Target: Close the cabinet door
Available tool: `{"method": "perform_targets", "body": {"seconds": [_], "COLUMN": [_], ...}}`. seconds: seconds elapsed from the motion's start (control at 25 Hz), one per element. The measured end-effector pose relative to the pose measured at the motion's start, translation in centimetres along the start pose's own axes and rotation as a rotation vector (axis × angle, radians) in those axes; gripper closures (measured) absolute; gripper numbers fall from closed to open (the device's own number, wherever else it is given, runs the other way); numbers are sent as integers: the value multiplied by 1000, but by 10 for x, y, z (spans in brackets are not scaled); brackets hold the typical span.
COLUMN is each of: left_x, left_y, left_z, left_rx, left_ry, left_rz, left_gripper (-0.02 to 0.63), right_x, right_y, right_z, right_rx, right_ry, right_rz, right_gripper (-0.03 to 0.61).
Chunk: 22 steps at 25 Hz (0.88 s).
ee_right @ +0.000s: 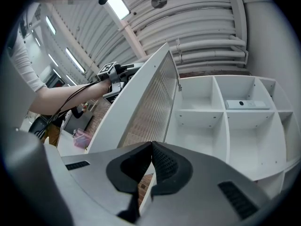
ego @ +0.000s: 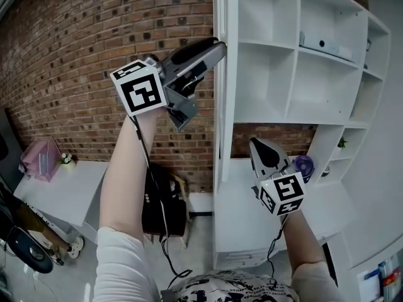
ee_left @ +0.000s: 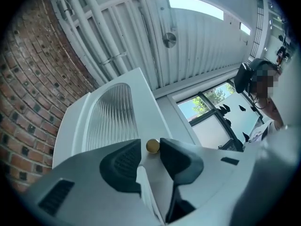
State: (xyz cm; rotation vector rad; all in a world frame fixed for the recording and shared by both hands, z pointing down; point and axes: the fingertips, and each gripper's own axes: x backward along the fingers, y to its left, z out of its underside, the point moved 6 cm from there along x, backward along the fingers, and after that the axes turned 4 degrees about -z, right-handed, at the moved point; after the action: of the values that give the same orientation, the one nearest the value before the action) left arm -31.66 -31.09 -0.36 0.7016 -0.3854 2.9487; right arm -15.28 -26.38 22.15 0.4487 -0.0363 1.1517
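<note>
The white cabinet door (ego: 220,80) with its ribbed glass pane (ee_left: 113,117) stands swung out from the white shelf cabinet (ego: 315,80), edge-on in the head view. A small gold knob (ee_left: 152,146) sits on the door's frame. My left gripper (ego: 217,49) is raised at the door's edge. Its jaws (ee_left: 150,147) stand narrowly apart around the knob, the right pad touching it and a slim gap showing on the left. My right gripper (ego: 255,143) is lower, in front of the cabinet, shut with nothing in it (ee_right: 151,145). The door (ee_right: 150,93) rises ahead of it.
A flat grey device (ego: 324,44) lies on an upper shelf. A purple object (ego: 304,165) sits on the cabinet's counter beside the right gripper. A brick wall (ego: 75,55) is at left, with a black bag (ego: 160,203) on a chair and a pink box (ego: 41,159) on a white table (ego: 63,194).
</note>
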Motion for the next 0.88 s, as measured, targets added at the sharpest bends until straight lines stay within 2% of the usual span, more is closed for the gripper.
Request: {"method": "perform_targets", "body": {"seconds": [0.12, 0.4, 0.68, 0.88], "left_x": [-3, -11, -42, -86], "left_y": [-4, -15, -31, -33], "left_z": [-1, -3, 4, 39], "left_rx": [-7, -23, -60, -118], "left_ry": [-2, 12, 15, 38], "left_rz": [2, -25, -52, -110], "left_gripper": [517, 518, 522, 522], "right_x": [3, 13, 33, 39], "right_y": [-2, -2, -29, -83], "right_z": [3, 2, 2, 37], "right_rx": [-8, -27, -29, -41], "right_ry": [9, 3, -7, -1], "right_rz": [2, -10, -25, -54], "right_gripper": [563, 563, 563, 563]}}
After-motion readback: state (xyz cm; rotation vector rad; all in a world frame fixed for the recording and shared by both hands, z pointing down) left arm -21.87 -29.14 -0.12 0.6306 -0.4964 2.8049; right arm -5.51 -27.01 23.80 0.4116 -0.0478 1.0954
